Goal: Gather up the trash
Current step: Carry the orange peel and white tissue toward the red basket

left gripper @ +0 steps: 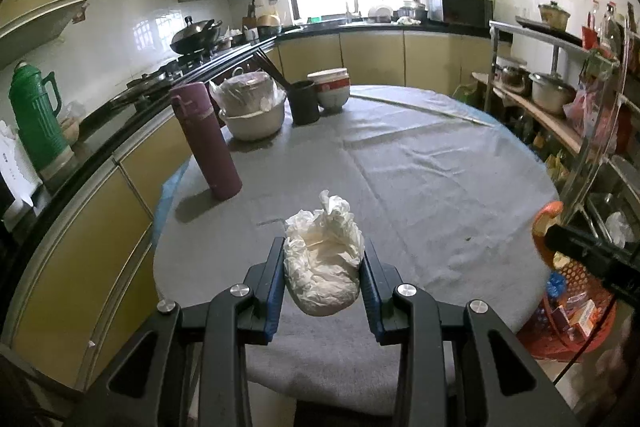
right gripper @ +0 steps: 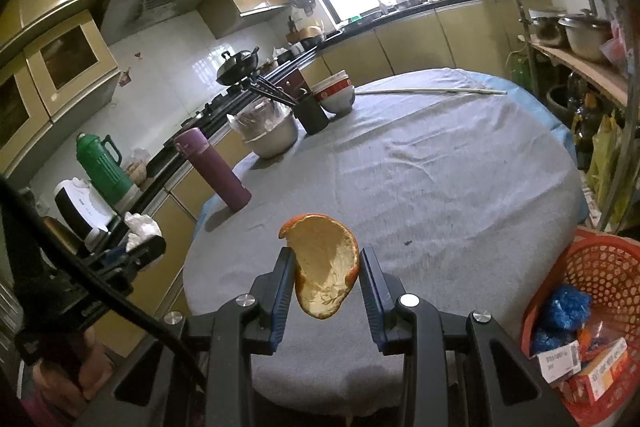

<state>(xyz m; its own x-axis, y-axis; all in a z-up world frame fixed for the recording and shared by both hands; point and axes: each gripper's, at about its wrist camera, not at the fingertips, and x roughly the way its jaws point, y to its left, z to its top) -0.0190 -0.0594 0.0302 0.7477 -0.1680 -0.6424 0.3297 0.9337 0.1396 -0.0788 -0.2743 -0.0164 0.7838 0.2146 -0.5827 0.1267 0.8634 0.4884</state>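
Observation:
In the left wrist view my left gripper [left gripper: 323, 267] is shut on a crumpled white tissue wad [left gripper: 322, 263], held above the near edge of the grey-clothed round table [left gripper: 420, 167]. In the right wrist view my right gripper [right gripper: 326, 269] is shut on a curved piece of orange peel [right gripper: 326, 267], its pale inside facing the camera, also above the table's near edge [right gripper: 400, 187]. An orange mesh trash basket [right gripper: 600, 275] stands on the floor at the table's right, holding blue wrappers and small boxes. From the left wrist view the right gripper [left gripper: 560, 235] with the peel shows at the right edge, above the basket [left gripper: 568, 311].
A purple flask [left gripper: 208, 143] stands at the table's left. Behind it are stacked bowls in plastic [left gripper: 252, 107], a dark chopstick holder [left gripper: 305, 103], red-and-white bowls [left gripper: 330, 87] and a long white stick [right gripper: 432, 91]. Kitchen counter with a green thermos [left gripper: 36, 123] runs left; shelving with pots stands right.

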